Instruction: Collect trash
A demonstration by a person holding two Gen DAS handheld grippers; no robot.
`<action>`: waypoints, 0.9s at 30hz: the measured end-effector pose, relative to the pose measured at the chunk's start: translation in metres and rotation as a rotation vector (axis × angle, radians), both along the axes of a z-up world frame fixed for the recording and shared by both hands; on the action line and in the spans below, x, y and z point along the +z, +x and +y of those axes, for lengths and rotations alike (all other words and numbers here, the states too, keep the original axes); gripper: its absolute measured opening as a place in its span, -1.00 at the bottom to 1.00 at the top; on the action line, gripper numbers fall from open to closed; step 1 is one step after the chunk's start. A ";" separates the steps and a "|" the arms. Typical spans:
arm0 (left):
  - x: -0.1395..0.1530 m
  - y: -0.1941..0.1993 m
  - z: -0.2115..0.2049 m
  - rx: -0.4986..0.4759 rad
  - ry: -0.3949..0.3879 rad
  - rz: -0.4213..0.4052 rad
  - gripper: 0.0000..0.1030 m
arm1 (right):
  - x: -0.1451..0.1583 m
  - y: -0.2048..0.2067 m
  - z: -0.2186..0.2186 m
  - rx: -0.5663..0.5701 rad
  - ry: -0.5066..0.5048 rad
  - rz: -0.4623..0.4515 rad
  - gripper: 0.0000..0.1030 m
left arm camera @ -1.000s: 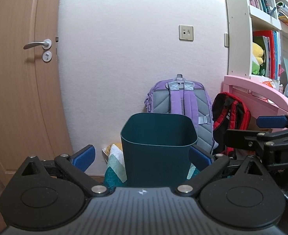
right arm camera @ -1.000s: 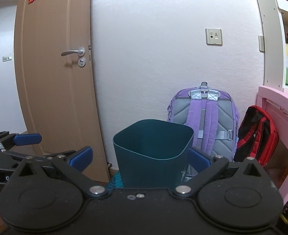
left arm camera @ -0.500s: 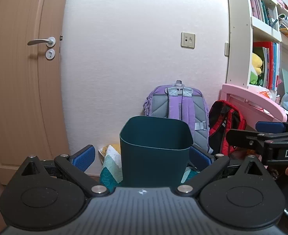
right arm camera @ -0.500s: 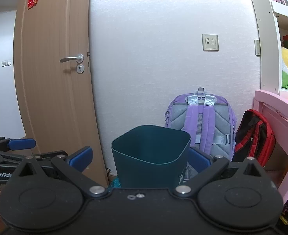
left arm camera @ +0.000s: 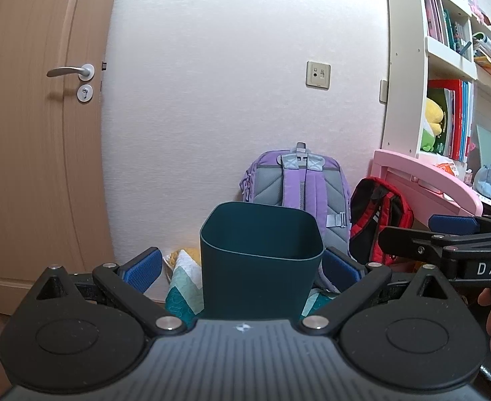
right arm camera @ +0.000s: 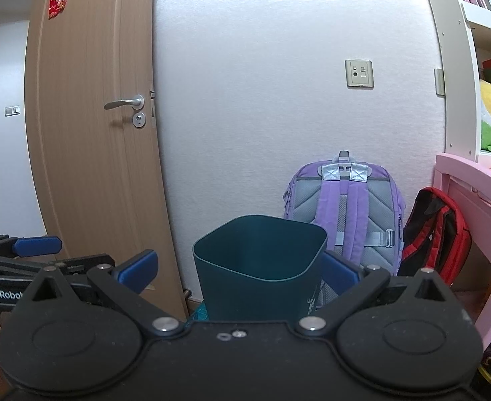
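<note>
Two grippers point side by side at the far wall. The left gripper [left arm camera: 243, 265] and the right gripper [right arm camera: 238, 267] both have their jaws wide apart and hold nothing. The dark teal bin [left arm camera: 262, 287] stands upright and open-topped just ahead, framed between the blue pads in each wrist view. Its base is hidden behind the gripper bodies, so what it rests on cannot be told. No loose trash can be made out.

Several things could go wrong. The bin's wall looks thin and smooth, so jaws closed on the rim might flex it and slip, or tip the bin toward the purple backpack [left arm camera: 298, 183] behind it. The grippers are near each other, so a reach by one could knock the other. The quilted cloth [left arm camera: 185, 277] at the bin's left and the red backpack [left arm camera: 379, 214] beside the pink surface [left arm camera: 425, 173] are not trash, and either could be picked up by mistake or snag a jaw.

Little writing is legible. White letters on the right gripper's body read "DAS" before the left wrist view cuts them off. The left gripper shows "GenRobo", also cut off. Pale print low on the bin and the red sticker on the door [right arm camera: 88, 133] are too small to read, as are the book spines on the shelf [left arm camera: 446, 50]
</note>
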State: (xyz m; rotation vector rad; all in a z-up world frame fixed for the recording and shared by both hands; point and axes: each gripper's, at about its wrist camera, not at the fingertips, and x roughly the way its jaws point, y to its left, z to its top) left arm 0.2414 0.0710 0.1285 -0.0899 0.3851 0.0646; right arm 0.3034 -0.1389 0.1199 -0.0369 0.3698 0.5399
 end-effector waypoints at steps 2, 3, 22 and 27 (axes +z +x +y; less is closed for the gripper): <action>0.001 -0.001 0.000 0.000 -0.001 -0.002 0.99 | 0.000 0.000 -0.001 0.000 0.000 0.000 1.00; 0.001 -0.001 0.001 -0.001 -0.004 -0.002 0.99 | 0.000 0.000 -0.001 0.000 0.001 -0.001 1.00; 0.003 -0.006 0.001 -0.009 -0.022 -0.008 0.99 | -0.001 -0.005 0.000 0.020 0.009 -0.010 1.00; 0.003 -0.006 0.001 -0.009 -0.023 -0.006 0.99 | -0.001 -0.005 0.000 0.023 0.009 -0.011 1.00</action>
